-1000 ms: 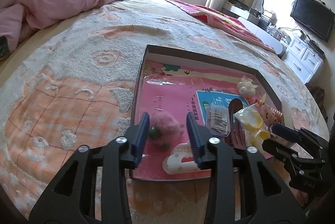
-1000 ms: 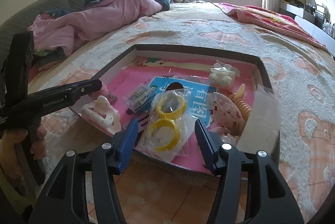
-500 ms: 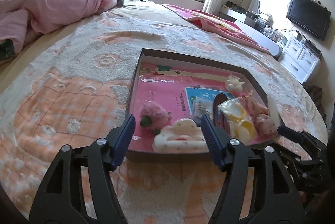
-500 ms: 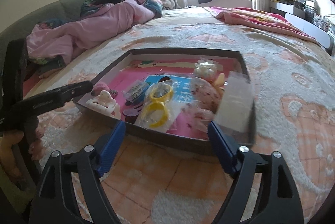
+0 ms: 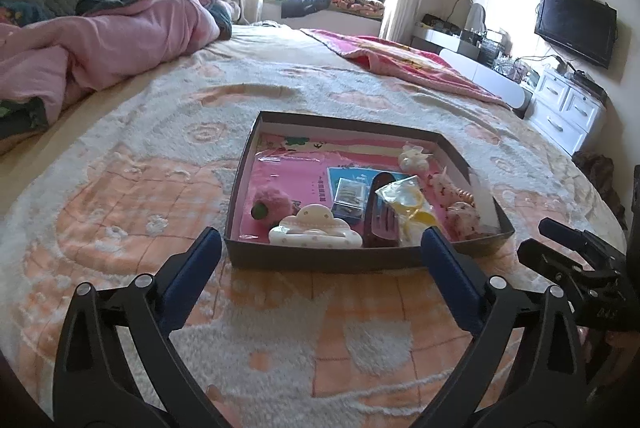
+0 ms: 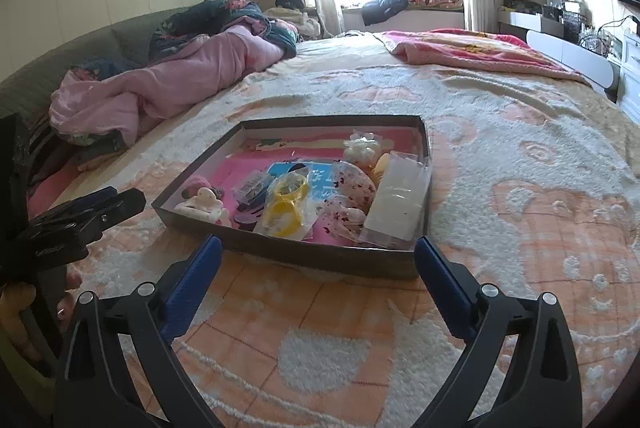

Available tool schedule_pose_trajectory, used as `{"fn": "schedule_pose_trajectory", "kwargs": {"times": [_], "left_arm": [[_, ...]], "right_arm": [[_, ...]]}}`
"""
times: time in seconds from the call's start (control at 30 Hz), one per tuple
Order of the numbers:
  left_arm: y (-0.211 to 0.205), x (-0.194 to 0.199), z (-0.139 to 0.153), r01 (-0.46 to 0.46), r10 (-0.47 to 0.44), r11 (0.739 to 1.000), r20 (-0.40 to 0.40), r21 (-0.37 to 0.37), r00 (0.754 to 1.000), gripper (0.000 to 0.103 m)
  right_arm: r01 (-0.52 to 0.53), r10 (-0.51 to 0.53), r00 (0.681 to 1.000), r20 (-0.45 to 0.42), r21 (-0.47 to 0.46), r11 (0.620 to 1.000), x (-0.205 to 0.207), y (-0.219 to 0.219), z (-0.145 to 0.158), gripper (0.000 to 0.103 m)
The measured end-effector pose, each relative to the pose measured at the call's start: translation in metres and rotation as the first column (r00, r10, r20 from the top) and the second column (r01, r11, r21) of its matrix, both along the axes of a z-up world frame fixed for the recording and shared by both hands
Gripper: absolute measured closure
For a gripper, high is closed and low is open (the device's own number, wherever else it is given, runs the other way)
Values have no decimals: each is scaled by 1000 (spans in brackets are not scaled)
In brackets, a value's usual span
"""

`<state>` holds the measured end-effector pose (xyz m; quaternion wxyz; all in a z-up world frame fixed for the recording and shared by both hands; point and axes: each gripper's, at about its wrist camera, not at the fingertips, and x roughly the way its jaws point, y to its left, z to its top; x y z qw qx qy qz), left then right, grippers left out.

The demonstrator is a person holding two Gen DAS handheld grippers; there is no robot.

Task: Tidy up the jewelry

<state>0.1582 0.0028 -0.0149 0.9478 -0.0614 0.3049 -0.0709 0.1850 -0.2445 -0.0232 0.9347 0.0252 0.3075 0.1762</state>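
Bedspread [image 5: 120,188]: one tray [image 5: 320,260]; two hand-held grippers, left [image 5: 320,252] and right [image 6: 318,252], opening, empty.

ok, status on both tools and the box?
Left tool and right tool empty, jaws opening, short of the box. White hair clip and other pieces inside. Nothing in the way.

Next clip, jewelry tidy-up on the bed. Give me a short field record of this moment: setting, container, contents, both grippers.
setting: bedroom, patterned blanket on a bed
container: shallow dark box, no lid on it, pink lining
contents: white cloud-shaped hair clip, pink fuzzy ornament, bagged yellow rings, dark red comb, clear packet leaning on the right wall
left gripper: jaws opening, nothing between them, short of the box
right gripper: jaws opening, nothing between them, short of the box
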Motion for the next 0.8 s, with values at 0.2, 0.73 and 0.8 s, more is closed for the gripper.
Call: {"fn": "schedule_pose_trajectory", "kwargs": {"times": [0.2,0.73,0.8], "left_arm": [[-2,-17,5,-20,20,1000,20,5,1000,12],[1,-63,15,-47,44,998,84,34,996,11],[-2,-68,12,-47,43,998,87,49,995,11]], "right_arm": [[-2,2,999,36,-9,1000,-18,-4,6,8],[23,-24,993,119,11,1000,-64,-19,12,7],[27,-28,991,130,11,1000,-69,-20,12,7]]}}
